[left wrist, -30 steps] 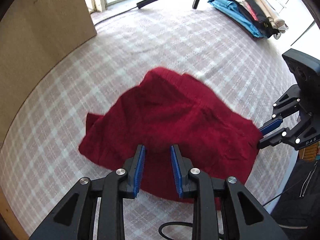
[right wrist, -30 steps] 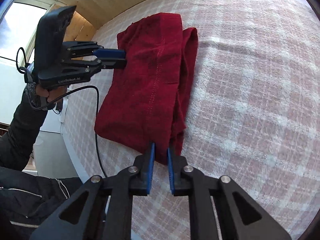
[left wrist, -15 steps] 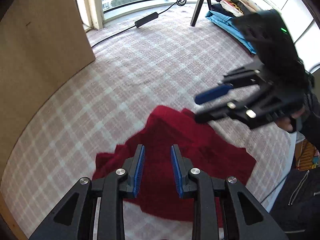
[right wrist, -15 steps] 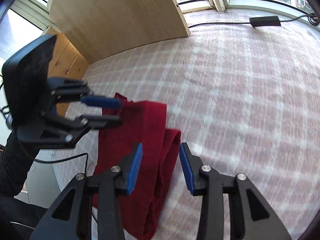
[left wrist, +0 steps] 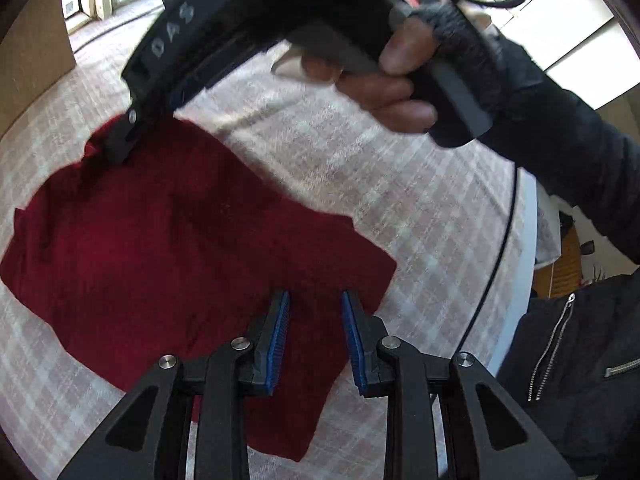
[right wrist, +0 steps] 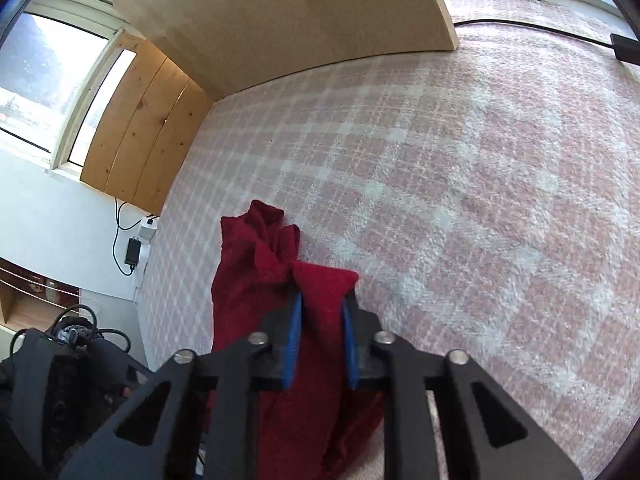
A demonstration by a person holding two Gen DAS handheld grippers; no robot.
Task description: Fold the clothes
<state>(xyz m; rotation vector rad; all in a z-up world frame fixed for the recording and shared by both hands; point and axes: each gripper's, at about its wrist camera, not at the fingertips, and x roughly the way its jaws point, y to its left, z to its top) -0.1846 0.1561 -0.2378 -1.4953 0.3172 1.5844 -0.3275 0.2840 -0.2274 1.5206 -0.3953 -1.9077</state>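
Observation:
A dark red garment (left wrist: 160,240) lies loosely folded on the pink plaid cover (left wrist: 420,208). My left gripper (left wrist: 314,296) hovers over its near right part, blue pads apart, with nothing pinched between them. My right gripper (right wrist: 322,300) is shut on a raised fold of the red garment (right wrist: 240,300), which fills the gap between its pads. In the left wrist view the right gripper (left wrist: 120,148) reaches across from the upper right to the garment's far left corner, held by a hand (left wrist: 384,88) in a black sleeve.
A beige board (right wrist: 280,20) and a wooden panel (right wrist: 140,128) stand along the cover's far edge. A black cable with an adapter (right wrist: 624,50) lies at the far right. The person's black jacket (left wrist: 580,360) and a cable (left wrist: 500,260) are past the cover's right edge.
The right gripper opened, swung across to the garment's far corner and shut on a fold. The left gripper shifted toward the garment's near right part.

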